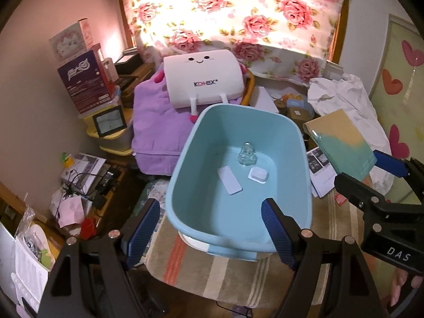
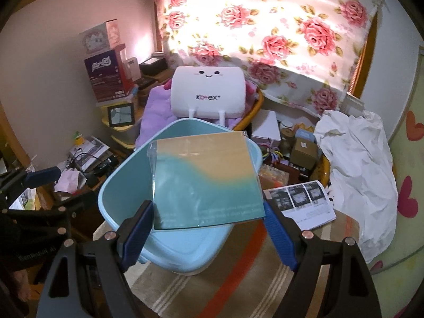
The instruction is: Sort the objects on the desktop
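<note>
A light blue plastic basin [image 1: 185,175] stands on a striped cloth. Inside it lie a small clear glass bottle [image 1: 247,155], a flat white rectangular piece [image 1: 229,180] and a small white square case [image 1: 258,175]. My left gripper [image 1: 210,232] is open, its blue pads spread over the basin's near rim without pressing on it. My right gripper [image 2: 208,228] is shut on a flat square packet [image 2: 206,175], tan above and teal below, and holds it above the basin [image 2: 116,193]. The left wrist view shows that packet [image 1: 341,143] and the right gripper [image 1: 371,175] at the basin's right.
A white smiling plush cushion [image 1: 204,79] lies on purple fabric behind the basin. Boxes [image 1: 84,79] and tangled cables [image 1: 79,182] crowd the left. On the right lie a printed leaflet [image 2: 302,204] and a crumpled white cloth [image 2: 355,164]. The striped cloth [image 1: 212,273] covers the near surface.
</note>
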Demonstrator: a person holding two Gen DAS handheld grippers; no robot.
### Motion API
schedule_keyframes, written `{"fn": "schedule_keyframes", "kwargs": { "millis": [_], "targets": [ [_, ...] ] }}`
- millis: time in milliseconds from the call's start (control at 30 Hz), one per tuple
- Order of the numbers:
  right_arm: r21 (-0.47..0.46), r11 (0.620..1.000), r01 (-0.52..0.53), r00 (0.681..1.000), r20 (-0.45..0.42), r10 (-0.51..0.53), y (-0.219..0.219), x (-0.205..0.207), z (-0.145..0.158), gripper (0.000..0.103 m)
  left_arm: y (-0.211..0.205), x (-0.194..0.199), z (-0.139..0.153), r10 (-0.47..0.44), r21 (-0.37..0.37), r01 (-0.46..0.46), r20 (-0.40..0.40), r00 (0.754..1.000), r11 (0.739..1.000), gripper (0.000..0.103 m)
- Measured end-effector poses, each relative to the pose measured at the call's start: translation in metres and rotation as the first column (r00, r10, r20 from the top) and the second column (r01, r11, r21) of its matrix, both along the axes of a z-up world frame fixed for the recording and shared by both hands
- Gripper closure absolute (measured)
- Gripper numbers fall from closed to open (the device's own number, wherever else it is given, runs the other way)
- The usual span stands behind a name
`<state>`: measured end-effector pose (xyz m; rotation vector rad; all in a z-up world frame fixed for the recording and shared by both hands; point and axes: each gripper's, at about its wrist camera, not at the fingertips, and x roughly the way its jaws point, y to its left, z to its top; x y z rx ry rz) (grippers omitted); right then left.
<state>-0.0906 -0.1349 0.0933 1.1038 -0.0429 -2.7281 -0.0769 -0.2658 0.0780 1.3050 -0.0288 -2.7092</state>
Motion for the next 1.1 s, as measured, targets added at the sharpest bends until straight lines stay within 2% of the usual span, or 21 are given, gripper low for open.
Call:
{"fn": "schedule_keyframes", "kwargs": {
  "millis": [367,1100],
  "targets": [
    [0.005,1.0,-0.023,1.0,0.01,0.023,-0.016,-0.017,-0.004,0.018,-0.009,-0.003,-0.004,0.012,0.005,-0.012,0.004,1.0,1.0,0.021],
    [0.032,0.999,-0.02,0.99,0.142,0.016,-0.044,-0.106,-0.071,0.018,-0.035,-0.024,-0.022,0.033,0.016,-0.034,0.038,0.999,0.999,0.021]
  ]
}}
